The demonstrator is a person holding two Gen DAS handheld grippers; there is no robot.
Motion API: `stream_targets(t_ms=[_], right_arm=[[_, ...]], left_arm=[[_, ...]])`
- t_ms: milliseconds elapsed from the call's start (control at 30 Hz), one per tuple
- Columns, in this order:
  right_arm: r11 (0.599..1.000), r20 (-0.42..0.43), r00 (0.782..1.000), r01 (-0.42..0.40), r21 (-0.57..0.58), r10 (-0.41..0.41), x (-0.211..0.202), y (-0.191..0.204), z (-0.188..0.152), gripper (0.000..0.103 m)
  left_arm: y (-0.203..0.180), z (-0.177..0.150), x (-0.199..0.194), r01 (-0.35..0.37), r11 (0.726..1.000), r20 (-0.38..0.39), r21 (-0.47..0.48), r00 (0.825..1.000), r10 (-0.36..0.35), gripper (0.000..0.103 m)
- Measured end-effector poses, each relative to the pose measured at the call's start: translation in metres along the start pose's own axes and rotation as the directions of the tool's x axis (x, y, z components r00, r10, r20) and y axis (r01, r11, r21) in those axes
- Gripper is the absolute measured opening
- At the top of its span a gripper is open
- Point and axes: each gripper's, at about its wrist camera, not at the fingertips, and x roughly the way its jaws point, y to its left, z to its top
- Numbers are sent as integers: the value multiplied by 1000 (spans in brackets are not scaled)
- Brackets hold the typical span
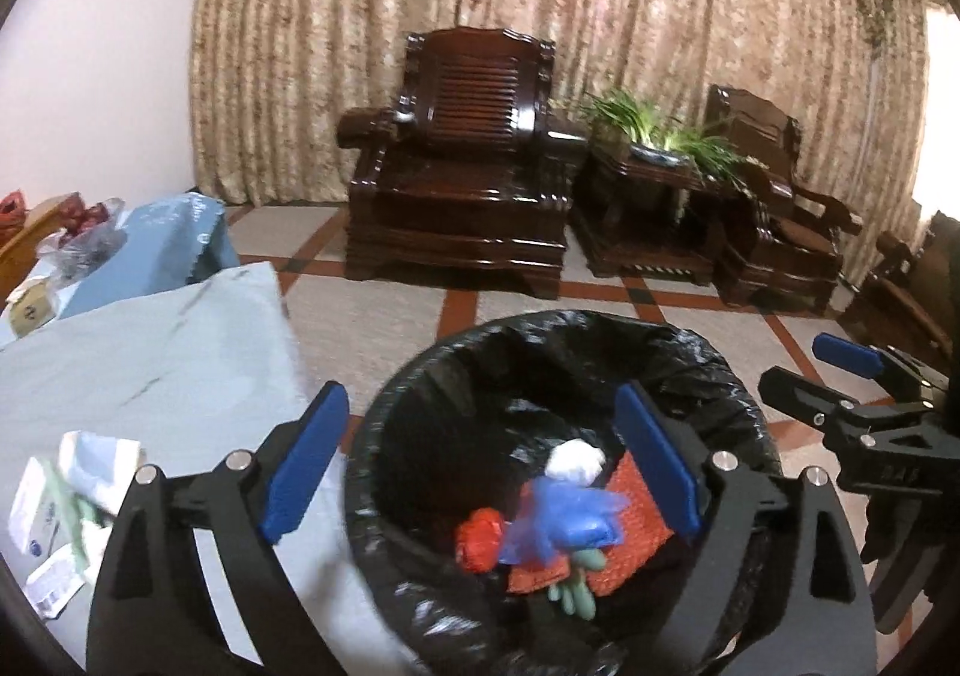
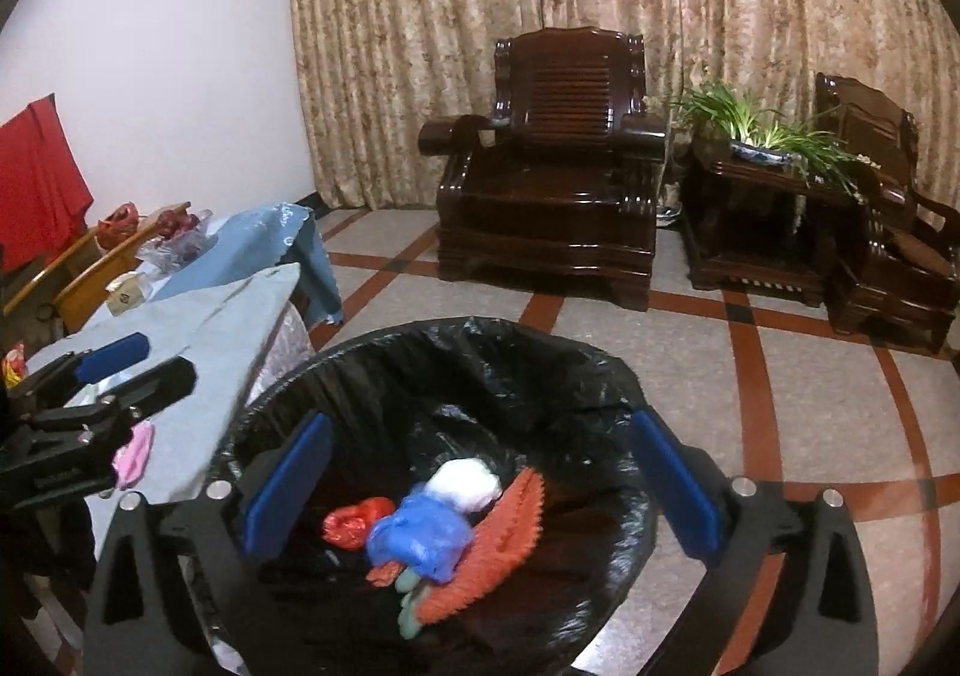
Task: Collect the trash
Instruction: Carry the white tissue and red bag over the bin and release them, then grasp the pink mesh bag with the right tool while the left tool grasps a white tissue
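Note:
A round bin with a black liner (image 1: 420,376) (image 2: 456,340) stands on the floor beside the table. In it lie a white crumpled wad (image 1: 575,458) (image 2: 468,481), a blue plastic bag (image 1: 570,520) (image 2: 420,535), a red bag (image 1: 480,541) (image 2: 354,520), an orange-red mesh sheet (image 1: 636,532) (image 2: 504,544) and pale green pieces (image 1: 576,595). My left gripper (image 1: 480,394) (image 2: 162,358) hovers open over the bin's left rim, nothing between its blue pads (image 1: 306,466). My right gripper (image 2: 480,424) (image 1: 801,361) is open above the bin, holding nothing.
The table with a light blue cloth (image 1: 150,346) (image 2: 198,328) carries paper packets (image 1: 60,502), a pink item (image 2: 135,451) and bags farther back. Dark wooden armchairs (image 1: 462,196) (image 2: 552,208) and a side table with a plant (image 2: 762,196) stand before the curtain across the tiled floor.

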Motion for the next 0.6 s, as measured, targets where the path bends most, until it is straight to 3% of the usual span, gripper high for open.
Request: stream_targets(t_ms=[300, 600], right_arm=[[997, 14, 997, -73, -37, 74, -8, 43, -2, 97], [979, -14, 985, -170, -111, 169, 1, 113, -11, 97]], left_arm=[[51, -16, -54, -127, 991, 21, -52, 992, 128, 90], [124, -51, -108, -291, 948, -5, -126, 956, 293, 90]])
